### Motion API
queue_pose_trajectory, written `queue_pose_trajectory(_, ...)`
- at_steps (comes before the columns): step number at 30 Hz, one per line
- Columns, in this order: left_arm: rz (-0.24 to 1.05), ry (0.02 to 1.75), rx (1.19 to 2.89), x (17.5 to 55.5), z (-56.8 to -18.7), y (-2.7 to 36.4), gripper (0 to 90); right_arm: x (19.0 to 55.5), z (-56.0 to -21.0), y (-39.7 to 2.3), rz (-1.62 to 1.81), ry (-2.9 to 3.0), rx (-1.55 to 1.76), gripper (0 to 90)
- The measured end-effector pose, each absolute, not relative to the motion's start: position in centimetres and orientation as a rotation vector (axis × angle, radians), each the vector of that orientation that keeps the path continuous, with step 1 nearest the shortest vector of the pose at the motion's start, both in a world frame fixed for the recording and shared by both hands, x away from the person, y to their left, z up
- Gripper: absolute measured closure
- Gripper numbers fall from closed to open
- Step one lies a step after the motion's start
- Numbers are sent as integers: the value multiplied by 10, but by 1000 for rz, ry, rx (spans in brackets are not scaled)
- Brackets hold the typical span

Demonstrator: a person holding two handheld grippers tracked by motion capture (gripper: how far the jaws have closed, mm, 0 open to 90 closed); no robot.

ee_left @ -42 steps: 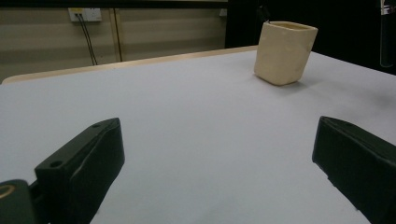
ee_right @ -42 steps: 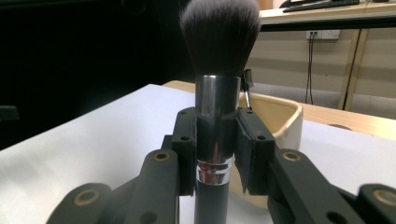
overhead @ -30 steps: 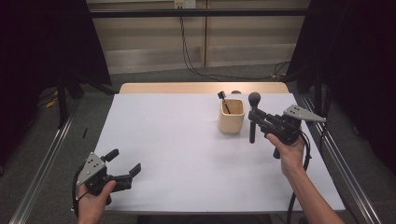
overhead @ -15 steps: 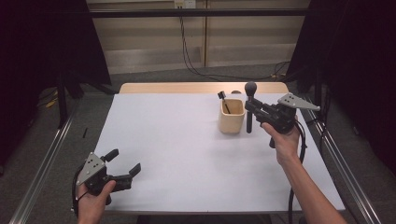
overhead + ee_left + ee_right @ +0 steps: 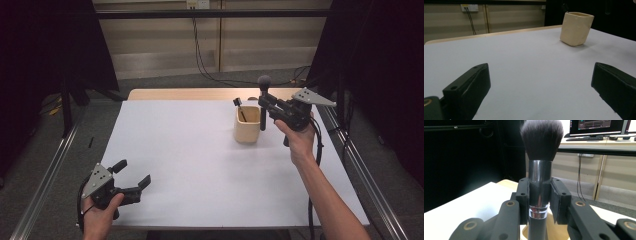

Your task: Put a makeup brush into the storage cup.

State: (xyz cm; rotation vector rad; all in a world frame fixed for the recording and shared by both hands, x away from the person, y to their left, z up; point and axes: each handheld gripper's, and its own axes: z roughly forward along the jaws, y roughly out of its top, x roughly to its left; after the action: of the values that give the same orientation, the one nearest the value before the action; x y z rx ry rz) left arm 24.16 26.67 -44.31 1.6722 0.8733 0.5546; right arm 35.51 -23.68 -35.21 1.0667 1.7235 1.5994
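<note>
Across the middle of the room we have the white table (image 5: pixel 200 165), by far the biggest thing in front of us, its pale wooden far edge showing beyond the white sheet. On its far right part stands the cream cup (image 5: pixel 247 124), upright, with a small dark-tipped stick (image 5: pixel 240 109) leaning inside it; from the left gripper view we see that same cup (image 5: pixel 576 28) well off at the far right, nothing between it and the camera but bare sheet. Now to the right gripper (image 5: pixel 264 106), held up in the person's right hand (image 5: pixel 298 140) just beside the cup on its right side: its jaws are pressed together on the makeup brush (image 5: pixel 263 100), and in the right gripper view we see the two black pads clamped on either side of the shiny metal collar of that brush (image 5: pixel 540 185), bristles up, dark handle running down between the arms of the claw. The brush stands upright, its fluffy head above the claw, its lower end hanging close by the cup's right rim; from the right gripper view the cup's opening lies right under the handle. Whether the handle tip touches the cup we cannot tell. Down at the near left corner, the left gripper (image 5: pixel 131 175) rests low over the table in the left hand (image 5: pixel 100 215), jaws spread wide with nothing between them.
</note>
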Motion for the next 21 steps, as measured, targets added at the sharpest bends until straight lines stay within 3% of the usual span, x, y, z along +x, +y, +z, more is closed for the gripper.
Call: queue_pose_trajectory(21, 556, 875, 1677, 242, -444, 267, 23, 389, -349, -223, 1539, 1720, 1098, 716)
